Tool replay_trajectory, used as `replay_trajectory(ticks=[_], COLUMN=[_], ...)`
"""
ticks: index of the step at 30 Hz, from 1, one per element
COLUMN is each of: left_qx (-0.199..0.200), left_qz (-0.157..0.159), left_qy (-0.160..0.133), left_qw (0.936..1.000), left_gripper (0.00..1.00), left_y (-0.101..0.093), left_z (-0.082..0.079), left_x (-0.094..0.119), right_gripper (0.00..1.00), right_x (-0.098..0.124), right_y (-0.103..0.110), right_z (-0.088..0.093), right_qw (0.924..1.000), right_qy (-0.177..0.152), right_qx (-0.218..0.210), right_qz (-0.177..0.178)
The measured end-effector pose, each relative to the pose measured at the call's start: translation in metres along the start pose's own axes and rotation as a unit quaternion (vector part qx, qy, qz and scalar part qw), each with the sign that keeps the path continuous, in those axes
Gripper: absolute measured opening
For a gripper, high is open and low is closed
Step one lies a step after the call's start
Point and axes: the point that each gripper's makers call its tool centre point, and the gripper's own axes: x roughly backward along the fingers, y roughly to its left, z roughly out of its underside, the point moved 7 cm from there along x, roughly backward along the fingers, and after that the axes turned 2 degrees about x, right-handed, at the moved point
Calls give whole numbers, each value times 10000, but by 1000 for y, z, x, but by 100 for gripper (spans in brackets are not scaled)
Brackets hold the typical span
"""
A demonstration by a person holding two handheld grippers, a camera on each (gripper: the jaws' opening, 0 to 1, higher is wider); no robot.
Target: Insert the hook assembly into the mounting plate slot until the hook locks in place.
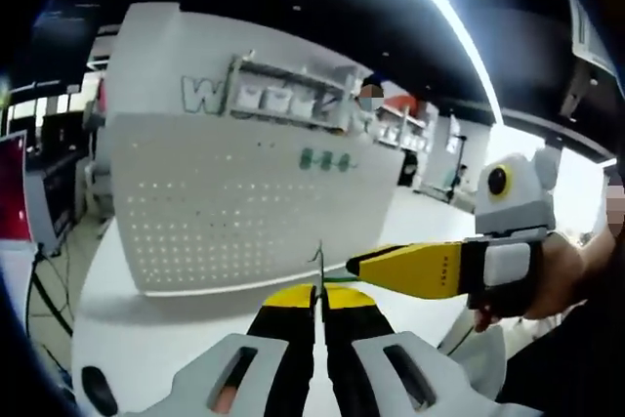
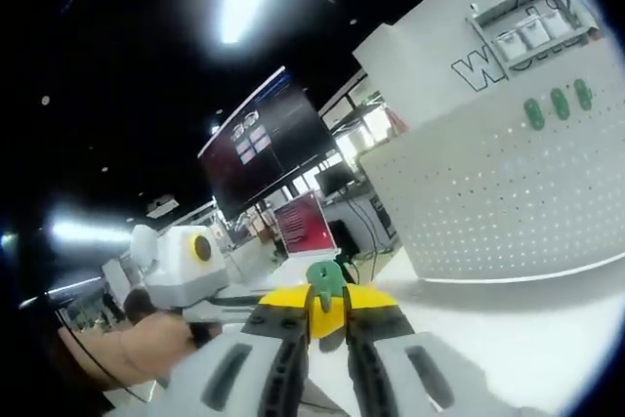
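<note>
In the left gripper view, the white perforated mounting plate (image 1: 225, 202) stands upright on the table, with three green pieces (image 1: 325, 159) fixed near its upper right. My left gripper (image 1: 318, 305) is shut on a thin metal wire hook (image 1: 318, 266) that pokes up between its jaws, short of the plate. My right gripper (image 1: 410, 271) comes in from the right, its yellow tip close to the wire. In the right gripper view, my right gripper (image 2: 330, 314) is shut on a small green plastic hook part (image 2: 325, 280). The plate (image 2: 508, 183) stands to the right, apart from it.
A white table (image 1: 146, 339) carries the plate. A rack of white bins (image 1: 283, 97) sits above the plate. A hand (image 1: 559, 275) holds the right gripper. A dark monitor (image 2: 269, 139) and a red screen (image 2: 305, 227) stand behind; the left gripper's body (image 2: 186, 266) is at left.
</note>
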Motion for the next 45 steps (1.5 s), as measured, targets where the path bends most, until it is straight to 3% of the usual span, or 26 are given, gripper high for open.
replay_trajectory(ticks=[4, 6, 8, 13, 16, 21, 25, 28, 30, 32, 37, 43, 45], left_qx=[-45, -247, -387, -415, -558, -394, -666, -578, -420, -304, 9, 51, 71], left_qz=[126, 127, 77, 23, -60, -18, 81, 148, 197, 256, 440, 403, 419], left_qy=[50, 172, 294, 284, 339, 380, 533, 515, 502, 482, 470, 557, 553], left_qw=[9999, 9995, 9988, 9987, 9978, 9985, 9963, 9969, 9977, 9980, 9979, 9976, 9976], left_gripper=[1, 1, 1, 1, 1, 2, 3, 4, 5, 11, 41, 67, 69], left_y=[-4, -5, -5, -5, -6, -2, -2, -3, -2, -4, -8, -9, -10], left_z=[1, 2, 3, 2, 1, 4, 10, 11, 12, 13, 16, 21, 22], left_x=[-5, -7, -6, -6, -9, -12, -13, -12, -14, -15, -19, -19, -18], right_gripper=[10, 9, 7, 5, 1, 0, 0, 0, 0, 0, 0, 0, 0], right_x=[-1, -2, -2, -1, -2, -3, -3, 0, 0, 2, 4, 11, 13], right_y=[-3, 1, -3, -4, -6, -9, -15, -19, -21, -24, -25, -35, -36], right_z=[3, 9, 12, 13, 14, 13, 17, 18, 17, 14, 4, -9, -13], right_qw=[9999, 9980, 9992, 9979, 9983, 9989, 9986, 9968, 9971, 9975, 9985, 9994, 9995], right_qy=[108, 152, 185, 35, -5, 39, 247, 255, 281, 216, 76, -132, -209], right_qx=[-38, -569, -341, -639, -565, -421, -459, -752, -713, -670, -520, -308, -219], right_qz=[23, -212, -113, -45, 112, 184, 40, -23, -20, -33, -125, 21, 25])
